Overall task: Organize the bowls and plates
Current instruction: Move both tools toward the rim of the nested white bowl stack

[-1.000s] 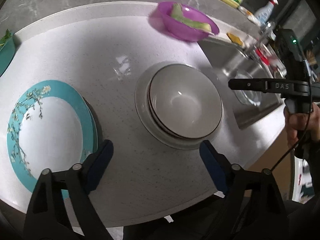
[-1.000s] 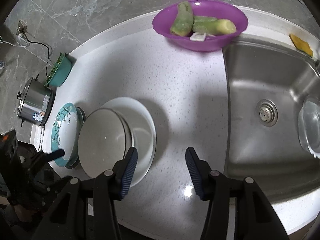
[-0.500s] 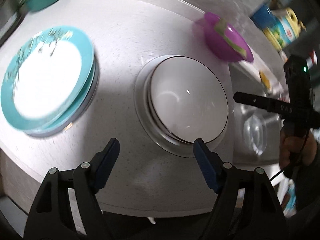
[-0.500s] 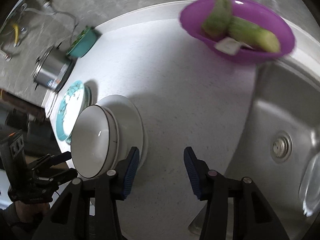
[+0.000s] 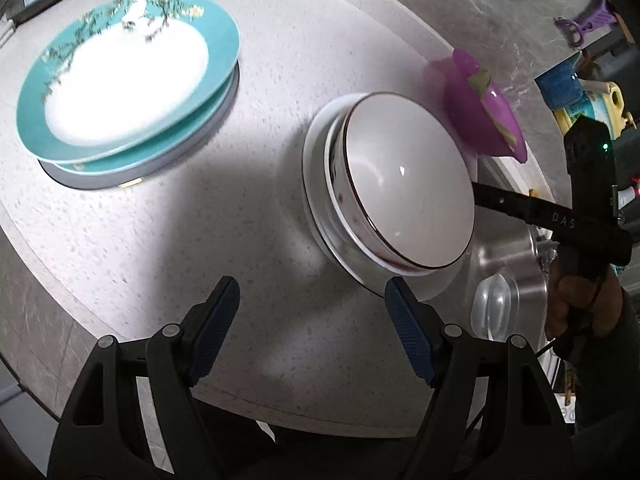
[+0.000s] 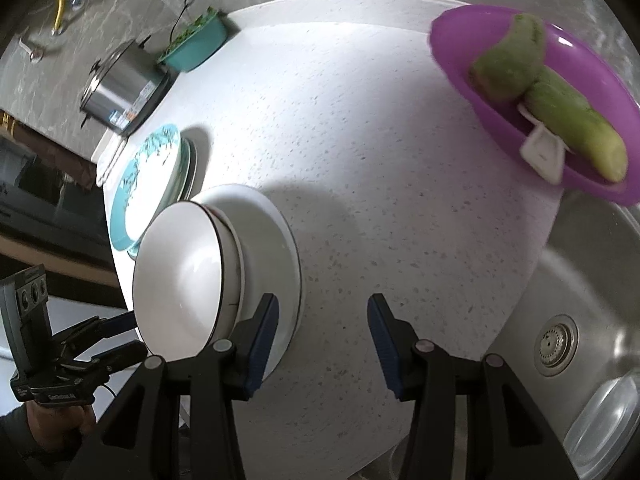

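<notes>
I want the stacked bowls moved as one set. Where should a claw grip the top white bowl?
Probably pinch the top white bowl at its thin, dark-lined rim, one finger inside, one outside, coming from the counter's front edge, where the rim stands clear above the white plate.

The right gripper [image 5: 480, 196] arm carries the white letters "DAS".

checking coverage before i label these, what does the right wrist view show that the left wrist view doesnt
Only the right wrist view shows the steel pot, the teal tub of greens and the sink drain. Only the left wrist view shows the blue and yellow containers at the far right. Both show the white bowl stacked on a white plate, the teal floral plates, the purple bowl and both open grippers.
</notes>
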Tool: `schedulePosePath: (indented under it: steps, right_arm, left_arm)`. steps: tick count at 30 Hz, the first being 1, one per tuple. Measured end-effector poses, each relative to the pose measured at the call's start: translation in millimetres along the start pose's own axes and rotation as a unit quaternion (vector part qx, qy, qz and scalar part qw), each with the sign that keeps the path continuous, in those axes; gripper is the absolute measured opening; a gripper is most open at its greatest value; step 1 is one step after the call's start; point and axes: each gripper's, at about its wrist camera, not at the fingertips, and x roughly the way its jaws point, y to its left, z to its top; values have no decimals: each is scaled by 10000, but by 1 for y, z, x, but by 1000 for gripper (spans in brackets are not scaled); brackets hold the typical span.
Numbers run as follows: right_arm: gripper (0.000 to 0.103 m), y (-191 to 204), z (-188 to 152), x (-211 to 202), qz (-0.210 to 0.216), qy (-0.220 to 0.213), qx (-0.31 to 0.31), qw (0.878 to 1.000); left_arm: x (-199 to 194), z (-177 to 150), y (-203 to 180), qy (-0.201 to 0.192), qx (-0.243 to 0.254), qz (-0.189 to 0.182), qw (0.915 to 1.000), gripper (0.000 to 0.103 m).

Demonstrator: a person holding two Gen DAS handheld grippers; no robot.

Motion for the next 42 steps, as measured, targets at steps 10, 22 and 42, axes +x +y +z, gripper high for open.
schedulePosePath:
  steps: [10, 22, 42]
  right_arm:
    - [51, 6, 14, 15, -105, 241, -424, 9988]
    - [50, 12, 26, 34, -179, 456, -905, 9947]
    - [42, 15, 27, 53, 96, 711, -1220, 9899]
  left_arm:
    - [24, 14, 4, 59, -216, 139, 9997, 75]
    - [55, 41, -7, 244, -461, 832, 9952, 75]
    - [85, 76, -20, 32, -456, 1176, 9920, 51]
